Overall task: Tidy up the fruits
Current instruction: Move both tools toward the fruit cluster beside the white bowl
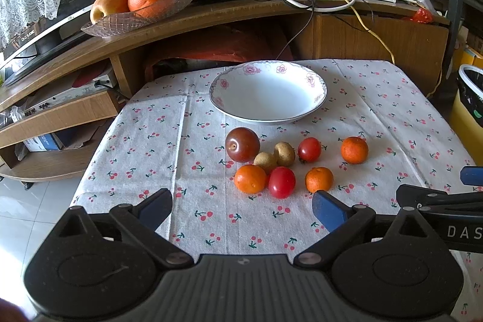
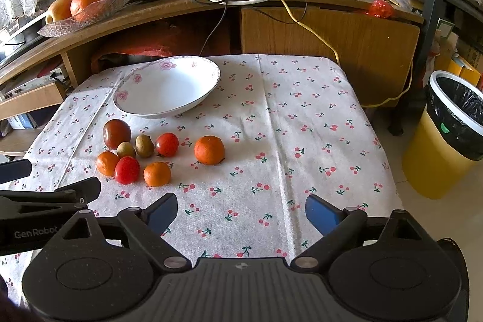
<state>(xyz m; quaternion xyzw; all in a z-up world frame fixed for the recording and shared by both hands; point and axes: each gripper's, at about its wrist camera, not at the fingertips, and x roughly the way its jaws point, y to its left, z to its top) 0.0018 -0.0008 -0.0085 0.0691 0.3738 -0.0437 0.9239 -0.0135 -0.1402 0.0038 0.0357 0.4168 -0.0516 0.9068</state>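
L gripper [image 1: 241, 208] hangs spread wide over the near edge of the cherry-print cloth [image 1: 193, 219], w/ nothing between its blue pads, touching nothing. R gripper [image 2: 241, 212] same: wide apart, empty, above bare cloth. Each one's tip shows cut off at the other view's edge. Just beyond: fruit cluster w/ three small oranges [image 1: 250, 179], two red tomatoes [image 1: 281, 182], two brown kiwis [image 1: 284, 153], one dark plum-like fruit [image 1: 242, 144]; exact kind unclear. Farther back, white floral bowl [image 1: 317, 107], empty. Shelf behind holds a glass dish of oranges [image 1: 169, 6], partly hidden.
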